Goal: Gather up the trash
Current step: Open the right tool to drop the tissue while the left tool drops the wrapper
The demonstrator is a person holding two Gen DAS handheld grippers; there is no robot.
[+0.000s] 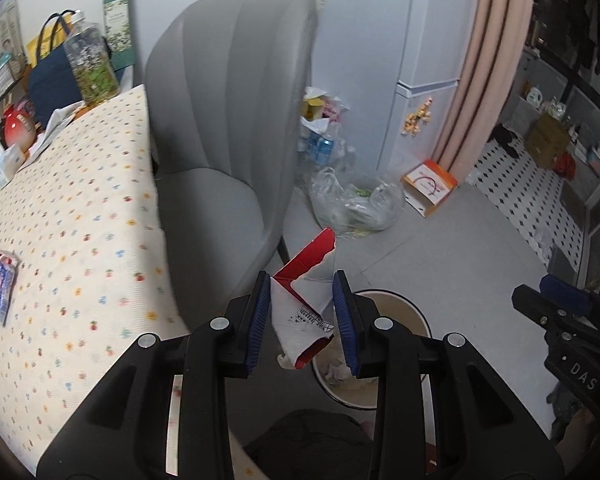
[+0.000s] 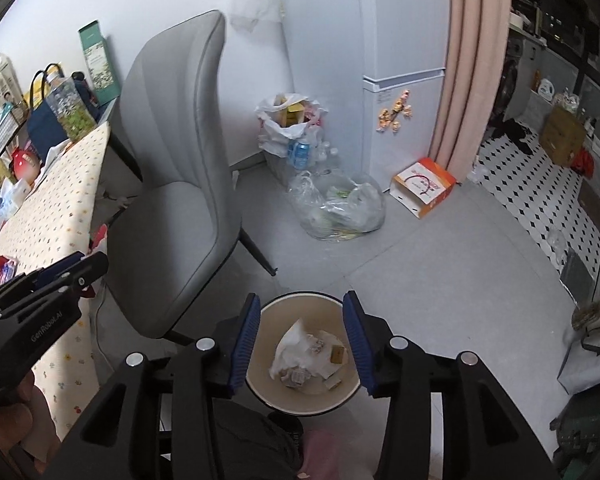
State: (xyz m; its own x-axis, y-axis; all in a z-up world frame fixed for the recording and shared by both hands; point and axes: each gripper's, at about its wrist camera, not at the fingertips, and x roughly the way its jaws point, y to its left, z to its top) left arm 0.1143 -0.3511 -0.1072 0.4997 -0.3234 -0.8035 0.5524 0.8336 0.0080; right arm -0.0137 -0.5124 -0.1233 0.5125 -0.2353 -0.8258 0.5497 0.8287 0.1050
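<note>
Left gripper (image 1: 302, 312) pinches torn red-and-white packaging (image 1: 304, 304) over the bin (image 2: 308, 356); right gripper (image 2: 305, 340) hovers spread, empty.

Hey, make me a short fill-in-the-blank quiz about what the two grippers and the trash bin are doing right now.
1. The torn red-and-white paper carton sits between the fingers of the ____ gripper.
2. The right gripper is open and holds ____.
3. The round cream waste bin stands on the grey ____.
4. Beside the bin stands a grey upholstered ____.

Missing words: left; nothing; floor; chair
</note>
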